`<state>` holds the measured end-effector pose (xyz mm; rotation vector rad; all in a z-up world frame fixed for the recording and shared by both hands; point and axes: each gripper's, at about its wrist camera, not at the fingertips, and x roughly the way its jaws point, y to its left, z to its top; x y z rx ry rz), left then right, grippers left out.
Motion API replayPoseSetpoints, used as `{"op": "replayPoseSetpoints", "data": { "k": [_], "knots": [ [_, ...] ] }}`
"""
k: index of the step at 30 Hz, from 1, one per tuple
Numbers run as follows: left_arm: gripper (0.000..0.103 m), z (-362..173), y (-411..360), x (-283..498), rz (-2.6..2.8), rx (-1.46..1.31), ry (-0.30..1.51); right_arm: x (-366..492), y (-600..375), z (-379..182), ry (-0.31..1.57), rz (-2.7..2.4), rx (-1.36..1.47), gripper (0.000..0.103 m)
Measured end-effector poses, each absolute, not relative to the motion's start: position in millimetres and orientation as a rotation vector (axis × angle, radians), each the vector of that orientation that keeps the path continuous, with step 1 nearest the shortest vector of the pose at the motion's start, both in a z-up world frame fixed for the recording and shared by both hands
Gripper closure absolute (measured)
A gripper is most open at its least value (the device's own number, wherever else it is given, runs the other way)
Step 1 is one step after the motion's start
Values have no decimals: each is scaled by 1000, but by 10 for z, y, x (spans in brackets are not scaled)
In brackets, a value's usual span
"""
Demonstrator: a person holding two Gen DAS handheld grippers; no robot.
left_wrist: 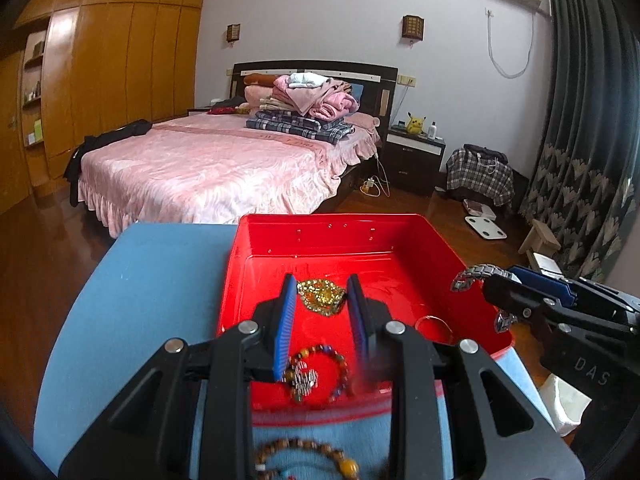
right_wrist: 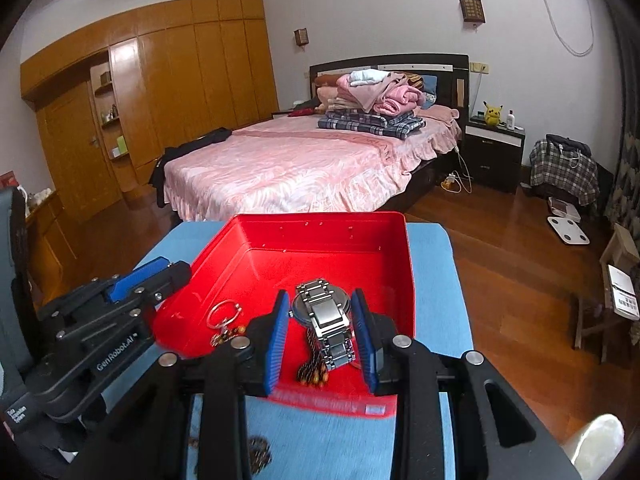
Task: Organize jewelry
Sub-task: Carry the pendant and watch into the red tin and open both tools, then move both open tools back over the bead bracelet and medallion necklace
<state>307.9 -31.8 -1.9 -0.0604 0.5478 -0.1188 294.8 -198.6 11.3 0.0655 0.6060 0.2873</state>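
blue table (left_wrist: 160,280) holds red tray (left_wrist: 320,236), beaded bracelet (left_wrist: 308,456).

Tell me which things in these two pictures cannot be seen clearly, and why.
- Bead bracelet on the blue cloth, left wrist view: blurred, partly behind the left gripper.
- Dark beads on the cloth, right wrist view: blurred, cut by the right gripper.
- Watch: its face is behind the band.
- Bracelet in the red tray: partly behind a finger.
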Motion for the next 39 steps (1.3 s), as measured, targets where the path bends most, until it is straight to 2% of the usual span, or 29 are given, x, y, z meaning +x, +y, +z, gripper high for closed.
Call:
{"op": "replayPoseSetpoints", "data": {
  "k": [5, 6, 7, 8, 9, 11, 12, 22, 26, 39],
  "knots": [
    [77, -142, -322, 3324, -115, -63, 583, 3190, -1938, 9, 618, 284, 54, 72],
    [71, -168, -318, 3379, -114, -62, 597, 3231, -1926, -22, 623, 283, 46, 71],
    [62, -182, -314, 3416, -112, -61, 606, 3254, -1922, -46, 620, 273, 42, 62],
    [44, -192, -293, 3430, -97, -59, 606, 3248, -1926, -49, 616, 263, 36, 55],
    [37, -182, -280, 3432, -86, -59, 598, 3236, -1922, -43, 607, 255, 28, 46],
    [32, -164, -209, 3400, -78, -69, 584, 3160, -1947, -14, 571, 216, 0, 34],
    [29, -153, -168, 3376, -74, -77, 581, 3118, -1974, 2, 555, 195, -6, 24],
    [17, -73, 64, 2808, -38, -56, 559, 2599, -2143, 15, 525, 144, 26, 8],
    [14, -117, 125, 2559, -32, -67, 569, 2361, -2138, -48, 524, 126, 35, 6],
    [14, -504, 274, 1903, -14, -135, 626, 1717, -1903, -454, 549, 83, 31, 6]
  ]
}}
